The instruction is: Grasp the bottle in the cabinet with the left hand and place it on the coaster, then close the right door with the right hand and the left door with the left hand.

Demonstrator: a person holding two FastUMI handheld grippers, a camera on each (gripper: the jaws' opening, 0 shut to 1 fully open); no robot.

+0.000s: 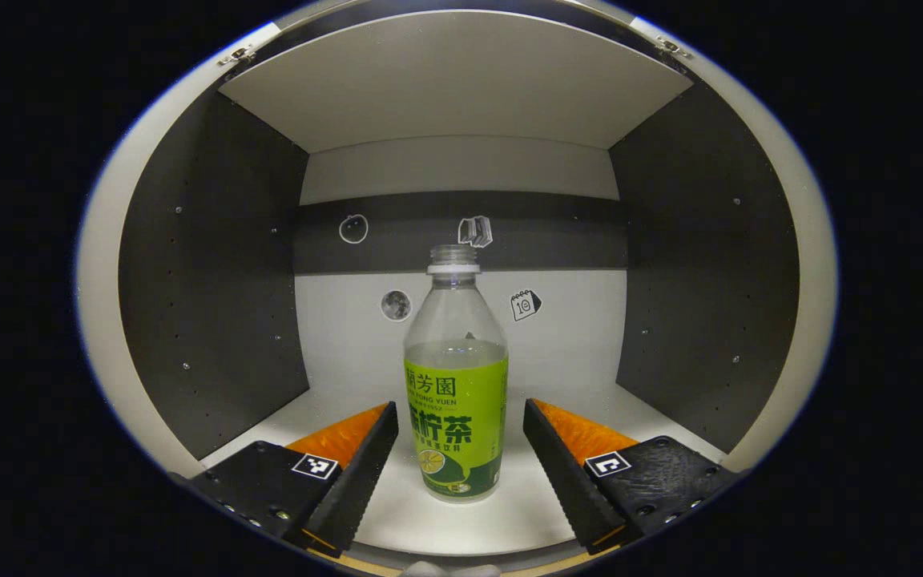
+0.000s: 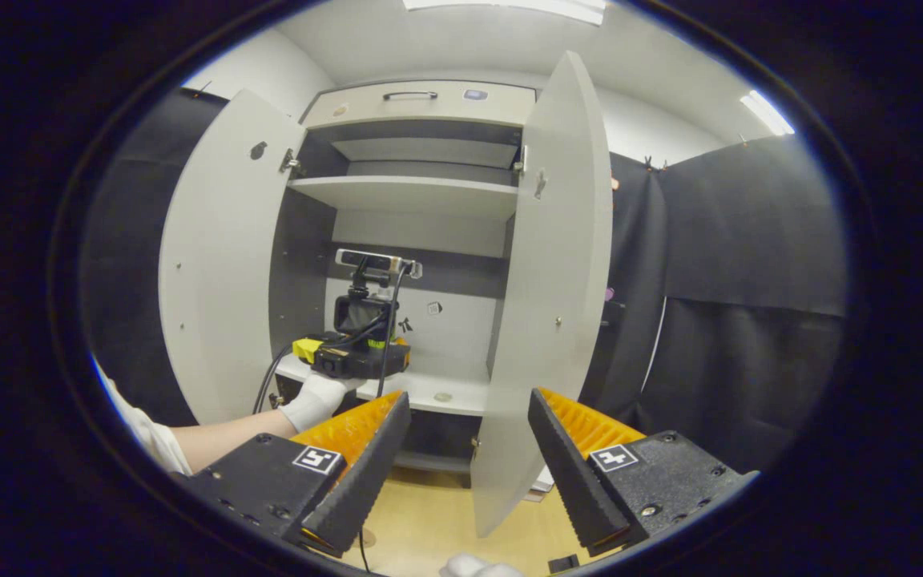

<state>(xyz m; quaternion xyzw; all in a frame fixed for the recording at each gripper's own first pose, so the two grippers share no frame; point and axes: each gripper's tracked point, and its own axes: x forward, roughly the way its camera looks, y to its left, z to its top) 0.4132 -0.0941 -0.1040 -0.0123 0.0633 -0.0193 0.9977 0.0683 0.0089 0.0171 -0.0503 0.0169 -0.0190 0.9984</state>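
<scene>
A clear bottle (image 1: 455, 401) with a green label and no cap stands upright on the white cabinet shelf (image 1: 461, 521), partly filled. My left gripper (image 1: 458, 407) is open, one finger on each side of the bottle's lower half, with a gap on both sides. In the right gripper view, a gloved hand (image 2: 313, 401) holds the left gripper's body (image 2: 353, 357) inside the cabinet, hiding the bottle. The left door (image 2: 213, 264) and right door (image 2: 550, 280) both stand open. My right gripper (image 2: 469, 394) is open and holds nothing, back from the cabinet and facing the right door's edge. A small round disc (image 2: 443, 396) lies on the shelf.
The compartment has dark side walls (image 1: 213, 280) and a shelf board (image 1: 461, 80) overhead. Small stickers (image 1: 525, 304) dot the back wall. Above sit another shelf (image 2: 405, 188) and a drawer front (image 2: 421, 100). Wooden floor (image 2: 429, 513) lies below, and black cloth (image 2: 750, 280) hangs at the right.
</scene>
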